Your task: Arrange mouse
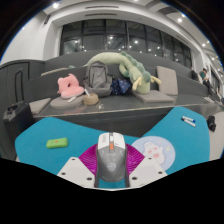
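A grey and white computer mouse (111, 156) with orange marks sits between my two fingers, its front pointing away from me. Both pink pads (88, 157) press against its sides, so my gripper (111, 165) is shut on it. Below and ahead lies a teal desk mat (60, 130) with a white round print at its right (157, 152). I cannot tell whether the mouse rests on the mat or is held just above it.
A small green block (57, 142) lies on the mat to the left. A pen-like item (188, 121) lies at the far right. Beyond the desk stands a grey sofa (40, 80) with a pink plush toy (69, 87), a grey backpack (99, 78) and a green plush toy (135, 70).
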A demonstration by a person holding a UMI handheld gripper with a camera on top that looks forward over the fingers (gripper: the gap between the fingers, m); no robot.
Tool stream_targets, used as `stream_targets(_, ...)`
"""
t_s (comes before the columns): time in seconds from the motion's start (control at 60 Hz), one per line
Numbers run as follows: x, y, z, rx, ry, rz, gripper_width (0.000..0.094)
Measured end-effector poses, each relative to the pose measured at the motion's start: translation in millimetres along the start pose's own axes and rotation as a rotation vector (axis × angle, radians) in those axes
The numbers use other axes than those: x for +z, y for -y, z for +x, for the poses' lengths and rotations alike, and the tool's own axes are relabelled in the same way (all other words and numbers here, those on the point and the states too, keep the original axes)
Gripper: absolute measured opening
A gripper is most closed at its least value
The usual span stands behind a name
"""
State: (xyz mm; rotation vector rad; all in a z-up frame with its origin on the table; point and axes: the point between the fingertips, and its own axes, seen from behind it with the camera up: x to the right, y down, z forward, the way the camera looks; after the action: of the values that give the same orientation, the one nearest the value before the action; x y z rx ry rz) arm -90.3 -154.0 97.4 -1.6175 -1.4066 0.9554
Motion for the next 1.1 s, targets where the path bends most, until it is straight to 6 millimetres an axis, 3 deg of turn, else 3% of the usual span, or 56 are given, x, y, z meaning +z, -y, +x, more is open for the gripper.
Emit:
stream_targets(0.067,24,18,47,-0.015,-0.069,0.015,0.0333)
stream_targets(0.133,51,16,93,0.012,-0.117,-0.019,0.0333)
stream_targets(0.25,91,-19,147,0.052,-0.14,-0.13,0.0349)
stream_targets(0.333,104,-52,177,0.029,-0.175,-0.207,0.036)
stream_targets(0.383,109,-68,187,-0.002,-0.183,-0.221,0.0395)
stream_targets(0.483,112,-64,188,-0.01,-0.159,-0.167,0.0509)
stream_targets(0.567,106,-64,199,-0.03,-0.212,-0.163,0.082)
stream_targets(0.6,102,-62,201,-0.034,-0.222,-0.16,0.088)
stream_targets(0.7,67,-51,191,-0.017,-0.19,-0.151,0.0848)
stream_targets(0.85,-36,-35,169,-0.001,-0.154,-0.096,0.086)
stream_targets(0.967,-115,-50,155,0.014,-0.129,-0.113,0.0857)
stream_targets(1.1,-184,-62,153,-0.011,-0.12,-0.104,0.0859)
